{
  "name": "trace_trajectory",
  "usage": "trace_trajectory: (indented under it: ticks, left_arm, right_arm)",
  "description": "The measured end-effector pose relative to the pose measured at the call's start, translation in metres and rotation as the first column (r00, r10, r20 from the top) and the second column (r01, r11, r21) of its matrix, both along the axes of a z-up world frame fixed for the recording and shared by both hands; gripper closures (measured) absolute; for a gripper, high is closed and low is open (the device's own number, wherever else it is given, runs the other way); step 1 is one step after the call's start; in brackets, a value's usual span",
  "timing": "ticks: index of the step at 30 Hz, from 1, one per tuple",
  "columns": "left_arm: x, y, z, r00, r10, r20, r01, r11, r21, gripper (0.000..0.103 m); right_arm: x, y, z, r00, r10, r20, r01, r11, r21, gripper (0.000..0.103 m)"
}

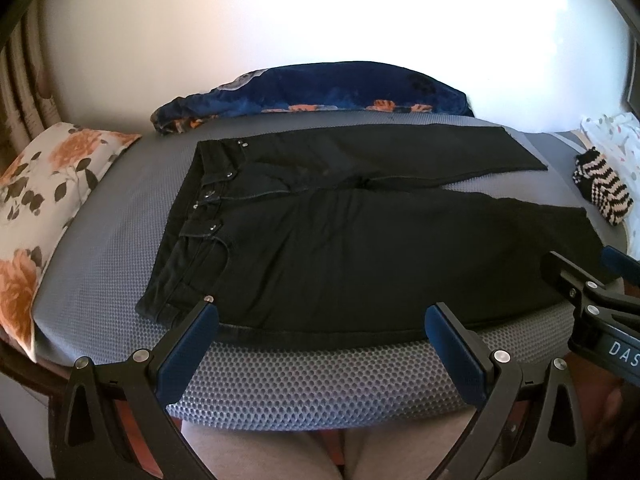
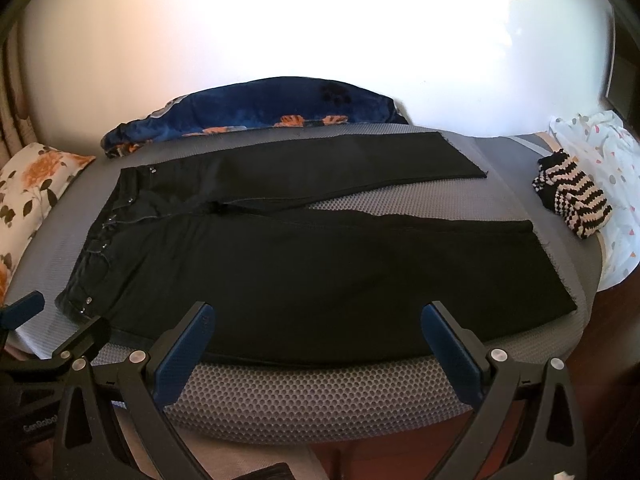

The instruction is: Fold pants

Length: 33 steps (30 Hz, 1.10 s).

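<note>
Black pants (image 1: 360,248) lie flat on a grey mesh mattress (image 1: 312,380), waistband to the left, the two legs spread apart to the right. They also show in the right wrist view (image 2: 320,272). My left gripper (image 1: 324,312) is open and empty, its tips just above the pants' near edge by the waist end. My right gripper (image 2: 320,316) is open and empty over the near edge of the near leg. The right gripper also shows at the right edge of the left wrist view (image 1: 580,276), and the left gripper at the left edge of the right wrist view (image 2: 60,320).
A floral pillow (image 1: 44,200) lies at the left. A dark blue flowered blanket (image 1: 320,92) lies behind the pants against the white wall. A striped knit item (image 2: 572,200) and a white dotted cloth (image 2: 608,168) lie at the right. The mattress's near edge (image 2: 320,400) is close below the grippers.
</note>
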<state>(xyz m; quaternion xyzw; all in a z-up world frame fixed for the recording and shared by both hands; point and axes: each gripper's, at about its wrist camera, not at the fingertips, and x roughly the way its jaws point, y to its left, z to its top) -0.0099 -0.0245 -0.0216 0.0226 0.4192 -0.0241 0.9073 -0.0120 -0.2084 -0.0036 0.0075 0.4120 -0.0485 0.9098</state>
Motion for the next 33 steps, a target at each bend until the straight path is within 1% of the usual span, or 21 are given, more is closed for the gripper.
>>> trace_trajectory:
  ticks: [20, 33]
  left_arm:
    - [-0.0045, 0.0036, -0.0035, 1.0, 0.002, 0.018, -0.002, 1.0, 0.002, 0.001]
    - [-0.0029, 0.0046, -0.0048, 1.0, 0.005, 0.014, -0.005, 1.0, 0.002, 0.001]
  right_arm:
    - [-0.0016, 0.0007, -0.0011, 1.0, 0.009, 0.008, -0.009, 1.0, 0.008, 0.001]
    - [0.0, 0.0008, -0.0026, 1.0, 0.018, 0.005, -0.018, 1.0, 0.003, 0.001]
